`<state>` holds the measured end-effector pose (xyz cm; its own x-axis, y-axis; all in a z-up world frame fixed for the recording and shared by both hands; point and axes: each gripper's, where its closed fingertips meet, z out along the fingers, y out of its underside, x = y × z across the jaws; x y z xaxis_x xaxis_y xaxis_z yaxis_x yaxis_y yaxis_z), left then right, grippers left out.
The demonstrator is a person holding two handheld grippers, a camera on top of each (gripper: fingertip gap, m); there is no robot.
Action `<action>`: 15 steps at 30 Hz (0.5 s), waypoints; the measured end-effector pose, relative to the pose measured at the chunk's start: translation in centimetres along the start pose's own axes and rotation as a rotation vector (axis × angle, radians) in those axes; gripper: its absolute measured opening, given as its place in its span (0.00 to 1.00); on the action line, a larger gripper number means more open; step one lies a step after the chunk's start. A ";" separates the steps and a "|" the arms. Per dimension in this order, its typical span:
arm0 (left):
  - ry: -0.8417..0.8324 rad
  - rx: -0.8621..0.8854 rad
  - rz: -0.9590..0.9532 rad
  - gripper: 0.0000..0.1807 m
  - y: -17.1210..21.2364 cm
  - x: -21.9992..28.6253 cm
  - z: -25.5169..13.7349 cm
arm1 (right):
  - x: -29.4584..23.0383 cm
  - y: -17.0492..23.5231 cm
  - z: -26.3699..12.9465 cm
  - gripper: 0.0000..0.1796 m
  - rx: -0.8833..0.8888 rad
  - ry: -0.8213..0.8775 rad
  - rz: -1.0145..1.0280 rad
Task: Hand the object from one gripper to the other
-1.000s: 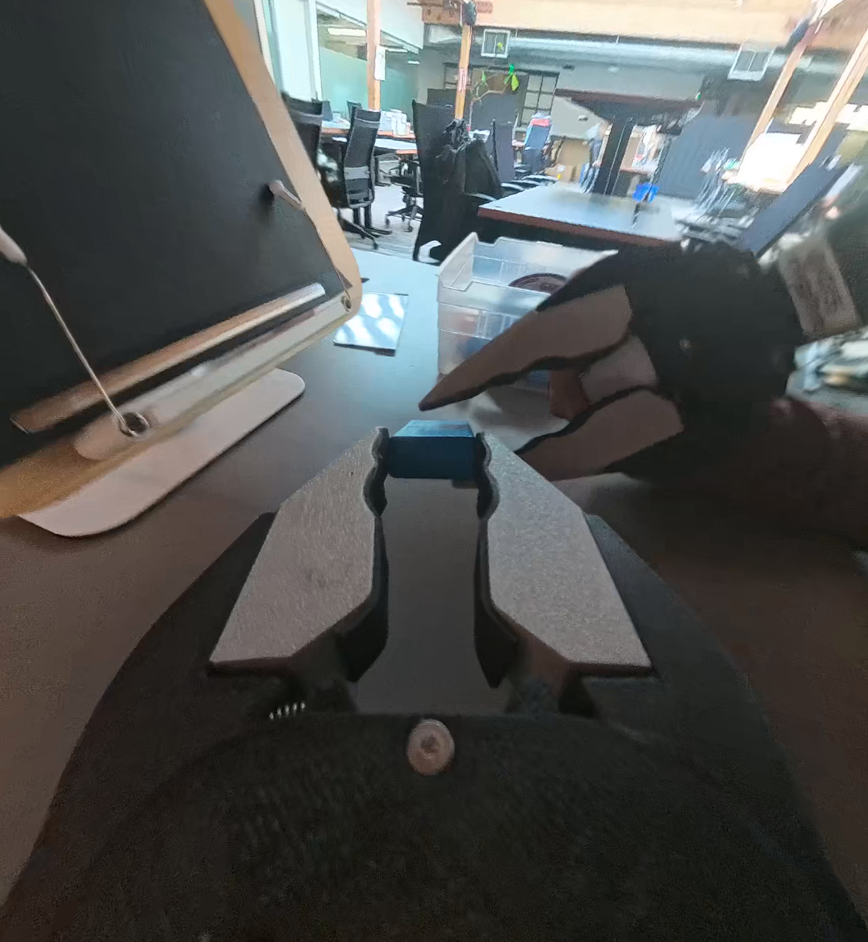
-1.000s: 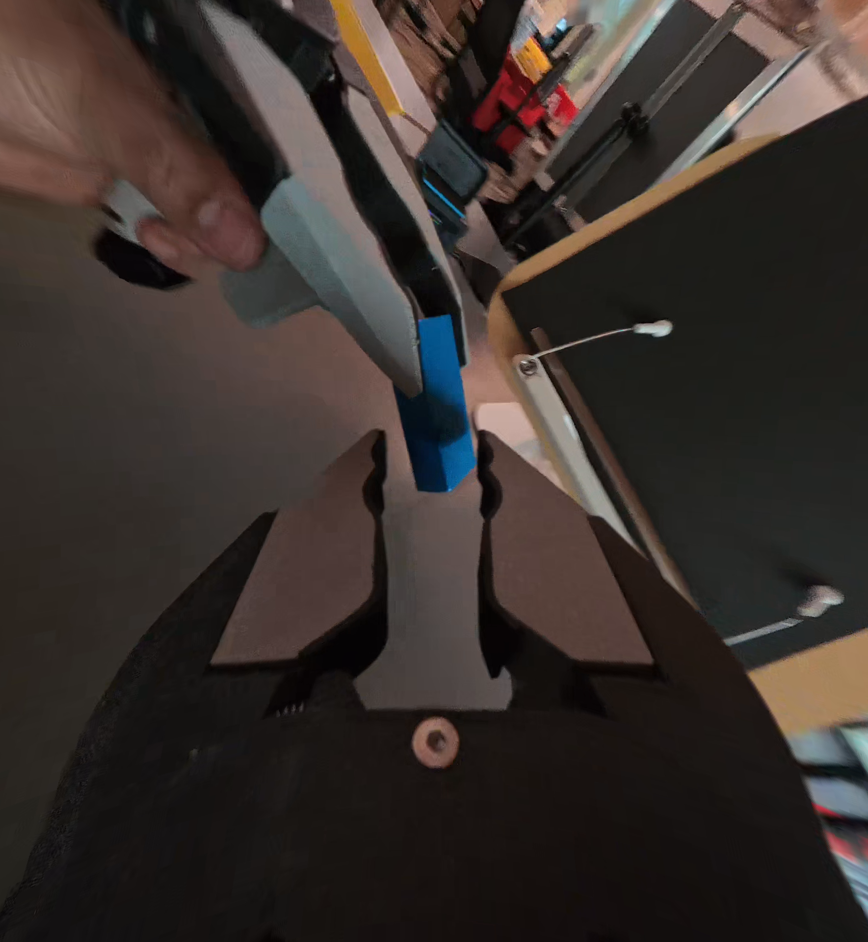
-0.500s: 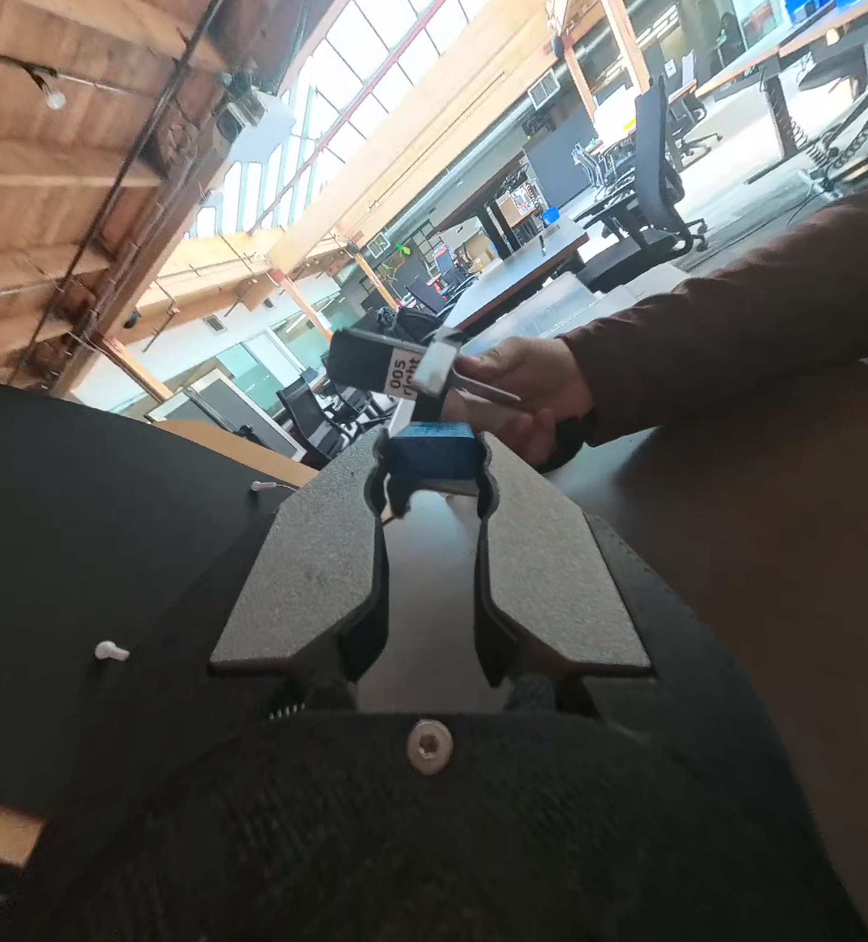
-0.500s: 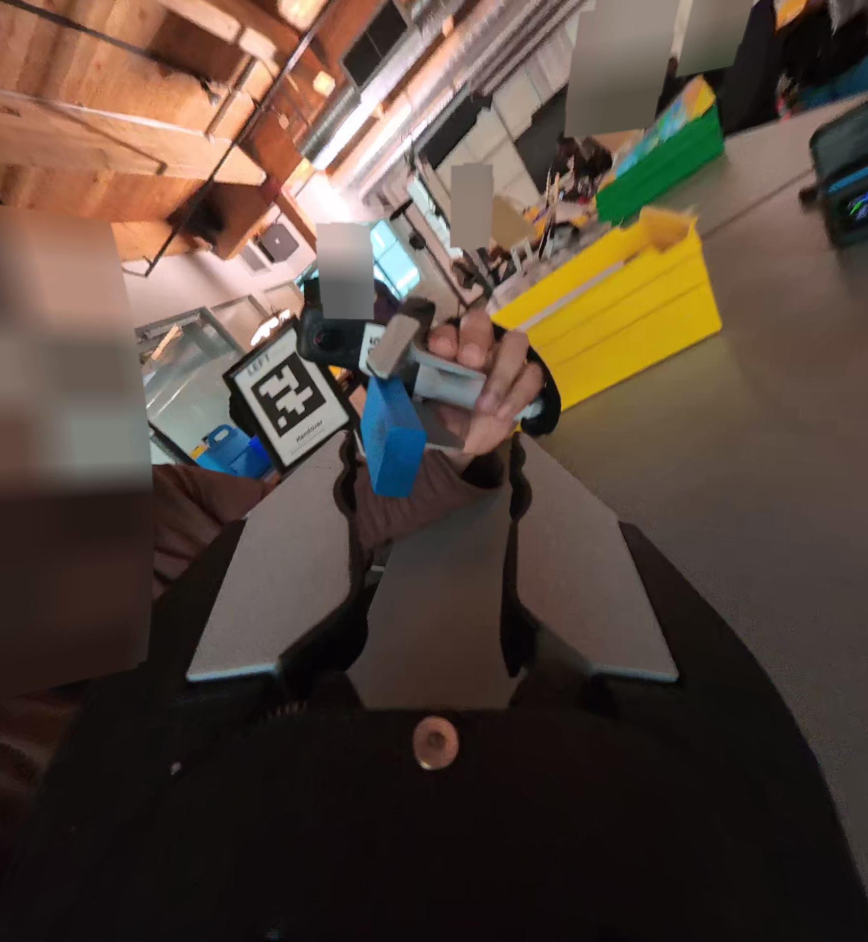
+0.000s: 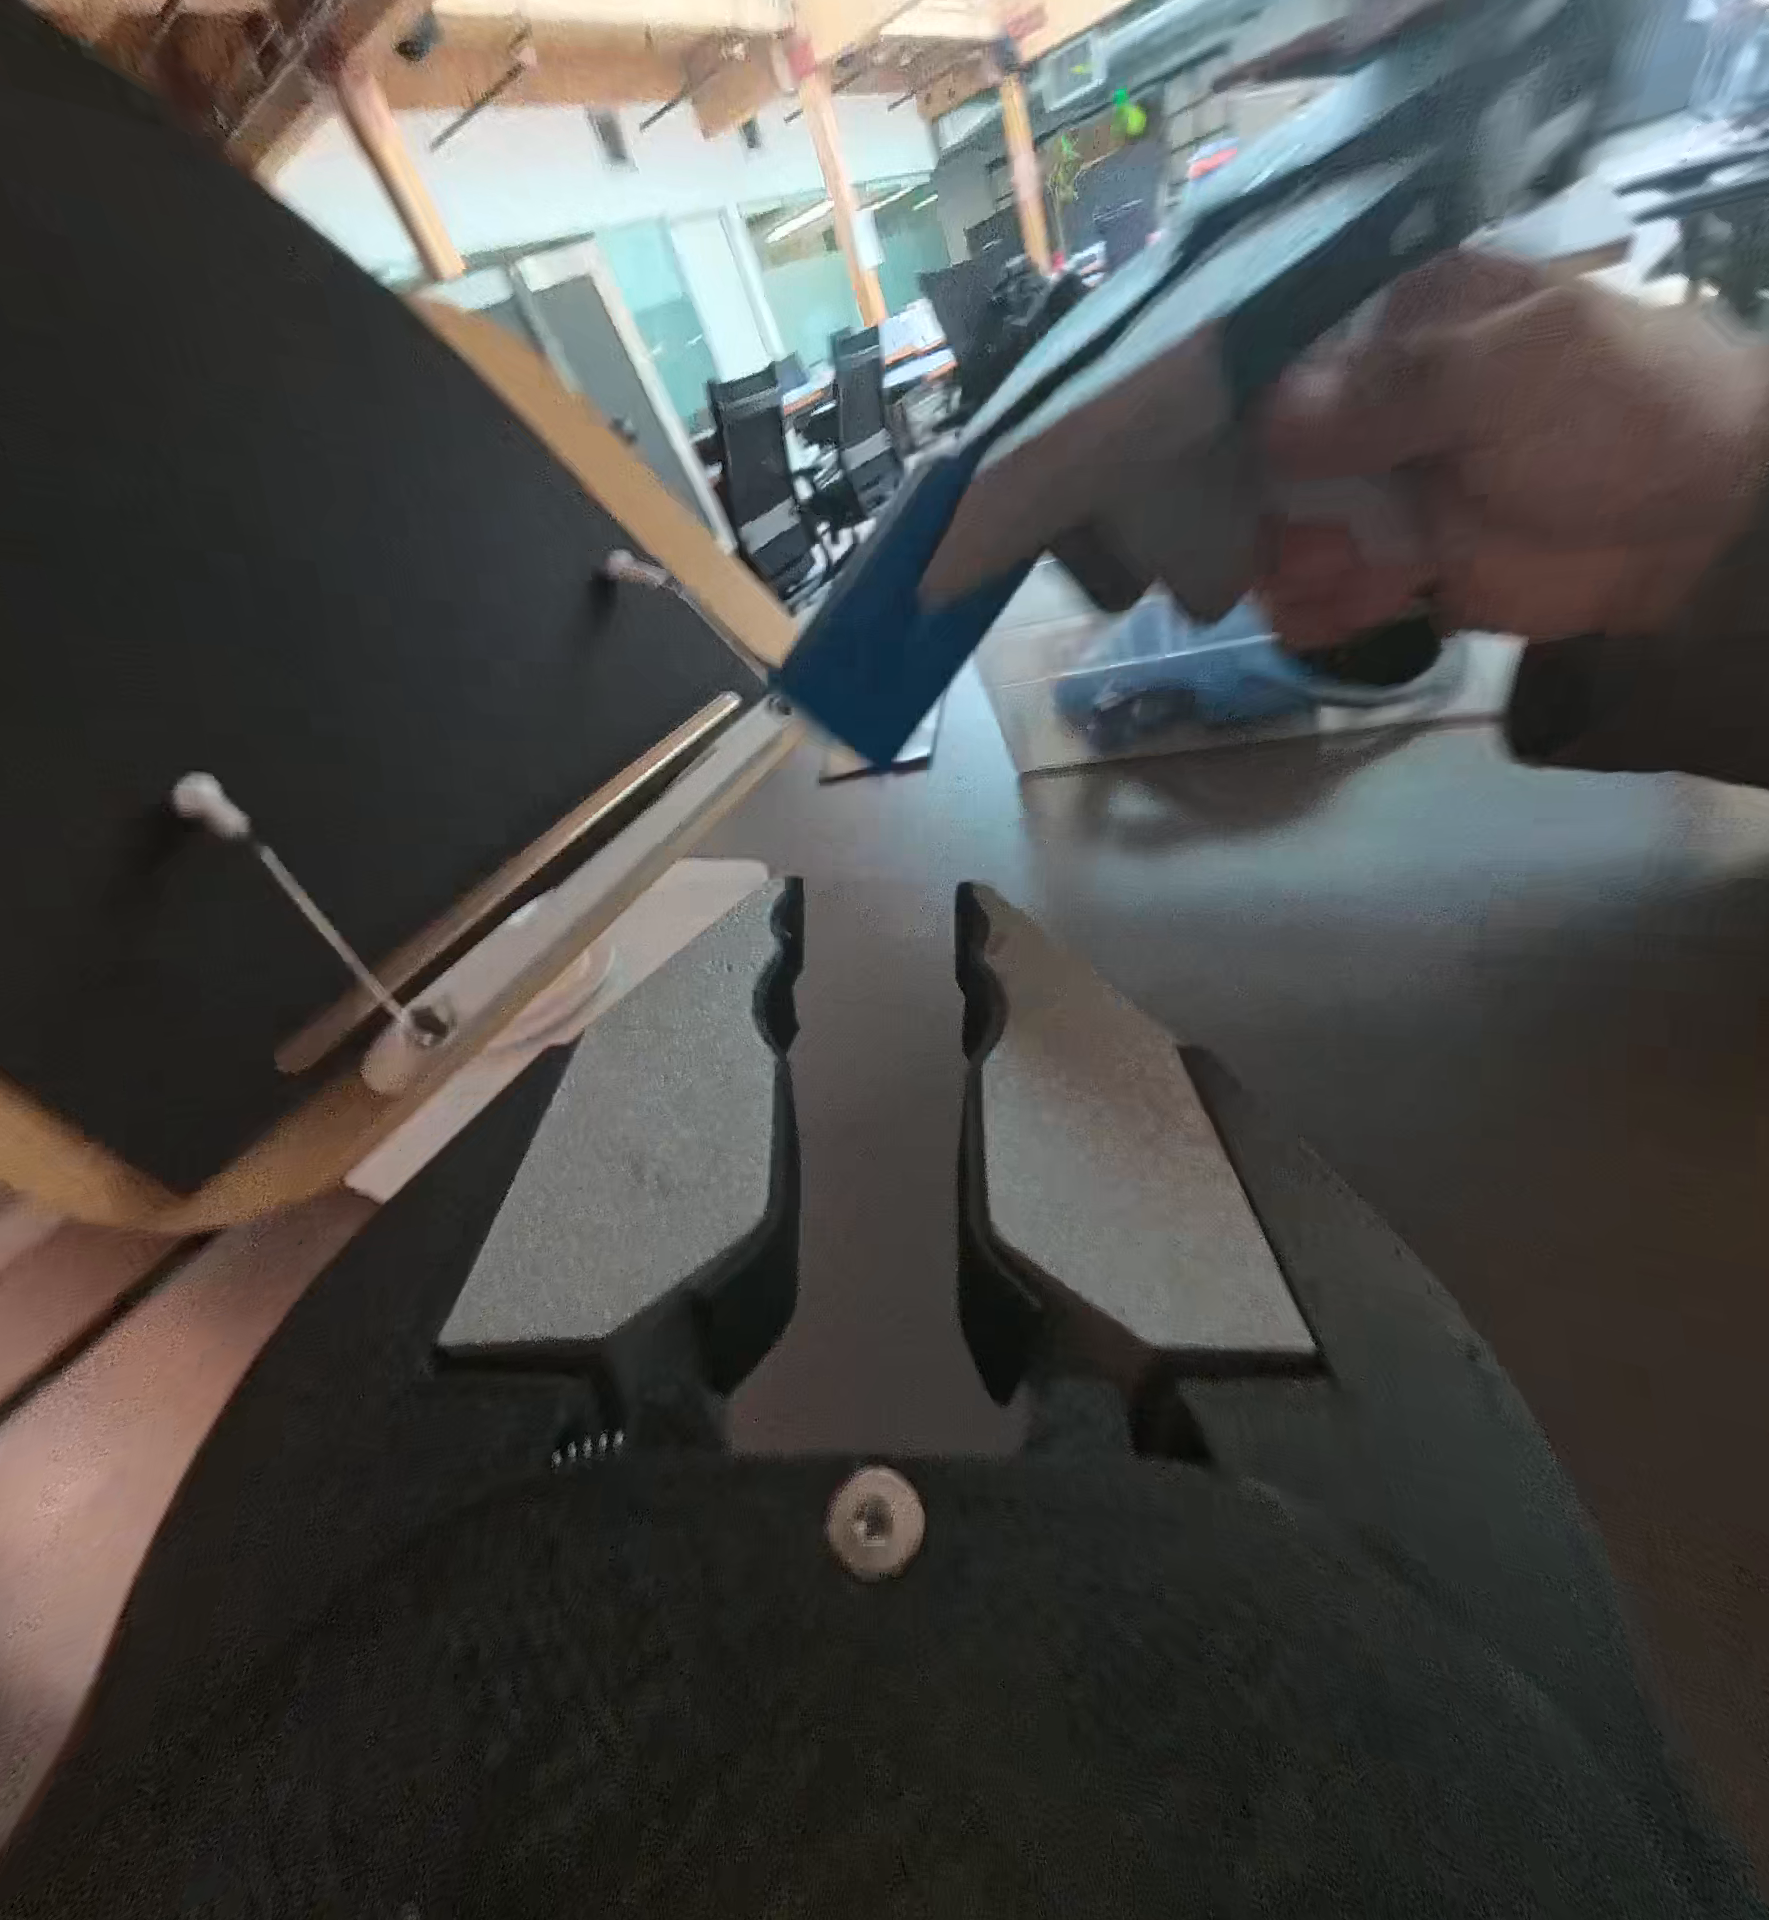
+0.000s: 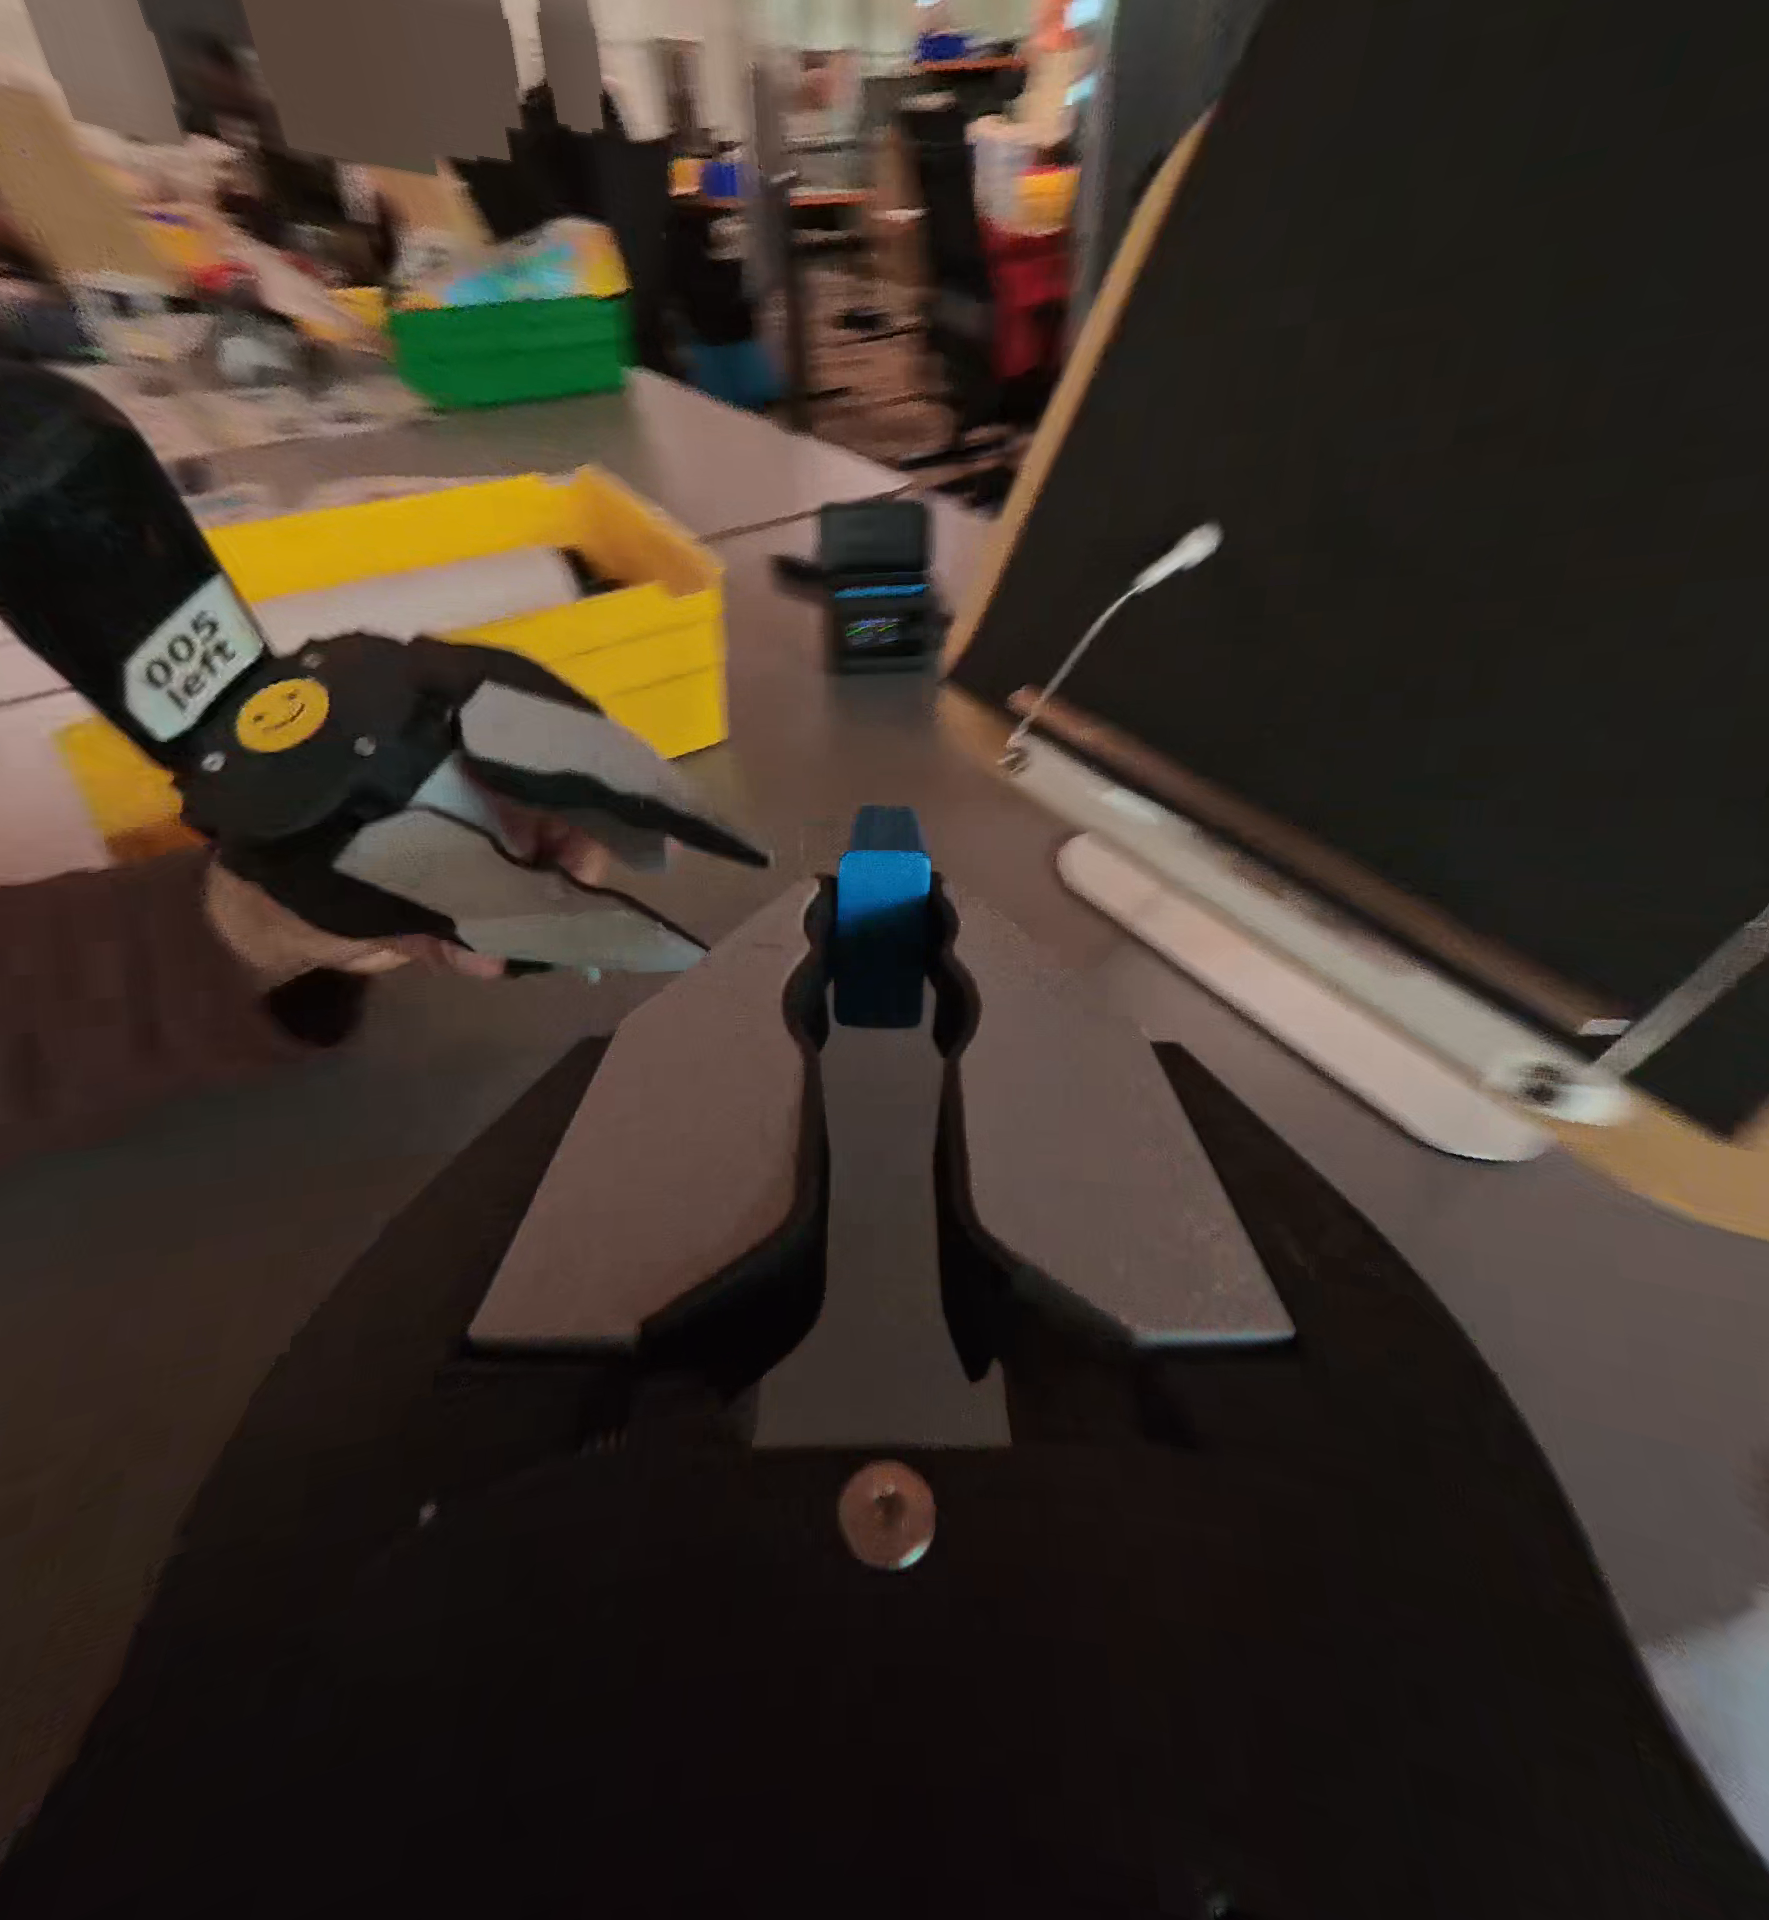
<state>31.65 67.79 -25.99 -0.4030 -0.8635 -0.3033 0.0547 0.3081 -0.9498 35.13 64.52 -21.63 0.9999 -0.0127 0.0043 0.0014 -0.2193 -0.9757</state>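
The blue block [image 6: 880,940] is clamped upright between the tips of my right gripper [image 6: 882,906], above the dark table [image 6: 651,1091]. My left gripper [image 5: 878,920] is open and empty, with a clear gap between its fingers. In the left wrist view the right gripper [image 5: 963,540] comes in from the upper right, held by a hand [image 5: 1545,468], with the blue block [image 5: 875,655] sticking out of its tip ahead of and above my left fingers. In the right wrist view the left gripper [image 6: 732,904] sits open to the left of the block, apart from it.
A tilted black board on a tan stand with a white base [image 5: 236,540] stands left of the left gripper and right of the right one [image 6: 1482,468]. A yellow bin [image 6: 641,613], a green bin [image 6: 506,343], a small black device [image 6: 875,592] and a clear container [image 5: 1223,686] lie beyond.
The blue block has passed from my left gripper to my right. The left gripper opened and drew back; the right gripper shut on the block. Both views swung back down toward the table.
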 end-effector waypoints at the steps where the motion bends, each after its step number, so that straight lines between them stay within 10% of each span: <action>1: -0.027 -0.026 -0.039 0.14 0.6 -0.7 0.1 | 0.2 -1.4 -1.4 0.07 0.018 0.079 -0.041; 8: 0.107 -0.192 -0.358 0.18 4.4 0.4 1.5 | 8.9 -3.9 -13.9 0.07 -0.175 0.625 -0.087; 15: 0.097 -0.276 -0.371 0.23 5.8 0.7 1.8 | 18.3 10.2 -17.0 0.07 -0.729 0.629 0.199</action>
<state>33.32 68.22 -31.82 -0.4334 -0.8982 0.0738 -0.3486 0.0916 -0.9328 53.24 45.52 -27.79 0.7916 -0.5849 0.1767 -0.3857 -0.7026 -0.5980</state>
